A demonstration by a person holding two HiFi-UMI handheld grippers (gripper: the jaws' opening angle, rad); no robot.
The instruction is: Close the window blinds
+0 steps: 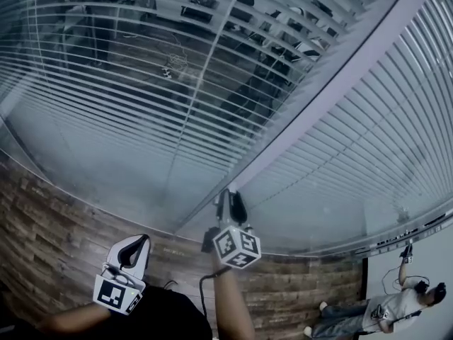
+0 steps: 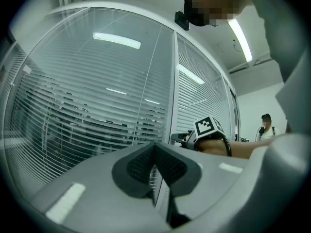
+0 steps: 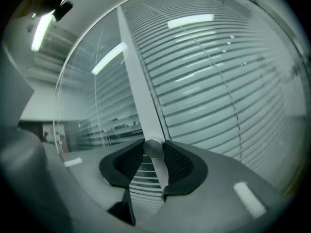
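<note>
Slatted blinds hang behind glass in two panes, split by a grey upright frame post (image 1: pixel 333 91). The left pane's blinds (image 1: pixel 141 83) show dark gaps between slats; the right pane's blinds (image 1: pixel 368 168) look paler and flatter. My right gripper (image 1: pixel 232 202) is raised against the foot of the post. In the right gripper view its pads sit on both sides of a small round grey knob (image 3: pixel 153 147) on the post (image 3: pixel 138 86). My left gripper (image 1: pixel 138 250) hangs lower and to the left, shut and empty, well off the window.
A wood-panelled wall (image 1: pixel 56 239) runs below the window sill. A person (image 1: pixel 396 307) stands far right by a white wall, one arm raised. The right gripper's marker cube (image 2: pixel 210 127) and my forearm show in the left gripper view.
</note>
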